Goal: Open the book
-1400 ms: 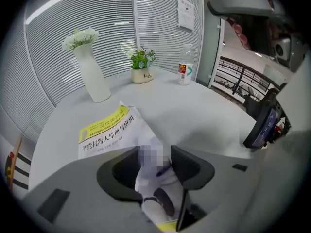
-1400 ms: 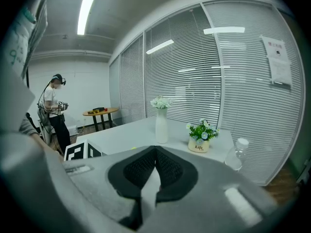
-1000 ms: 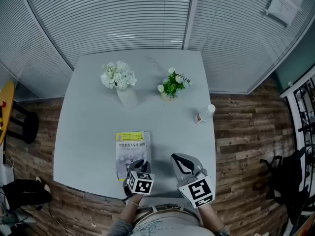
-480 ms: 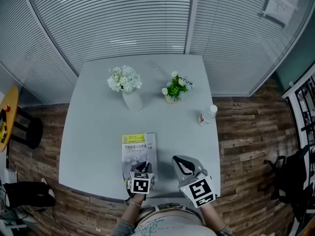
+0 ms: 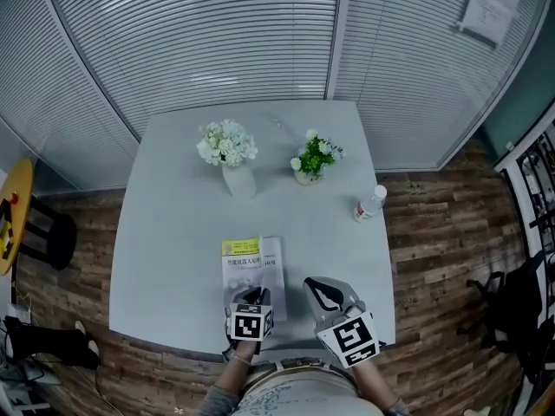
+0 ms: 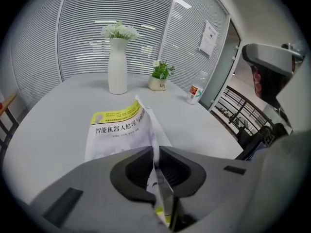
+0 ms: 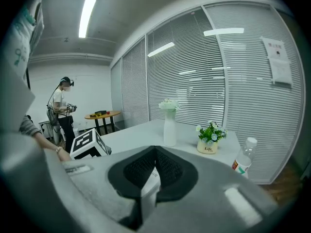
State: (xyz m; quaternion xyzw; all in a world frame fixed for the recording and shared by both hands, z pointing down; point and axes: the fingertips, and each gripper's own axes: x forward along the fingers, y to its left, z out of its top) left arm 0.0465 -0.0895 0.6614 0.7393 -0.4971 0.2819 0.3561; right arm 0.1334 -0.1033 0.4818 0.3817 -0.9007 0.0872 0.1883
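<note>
The book (image 5: 255, 269) stretches toward twelve o'clock from the left gripper (image 5: 251, 295), whose jaws have just closed, pinching its cover (image 6: 116, 130); the right gripper (image 5: 323, 291), jaws pressed together, waits at three.

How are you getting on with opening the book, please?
Left gripper: fingers have just been closing on the raised cover edge of the book. Right gripper shut, empty, right of the book. Vase, potted plant, bottle far off; nothing in the way.

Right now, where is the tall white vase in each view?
Head view: white vase above centre, beyond the book.
Left gripper view: white vase upper left.
Right gripper view: white vase mid-picture.
Shared landmark: potted plant, just right of it everywhere.
</note>
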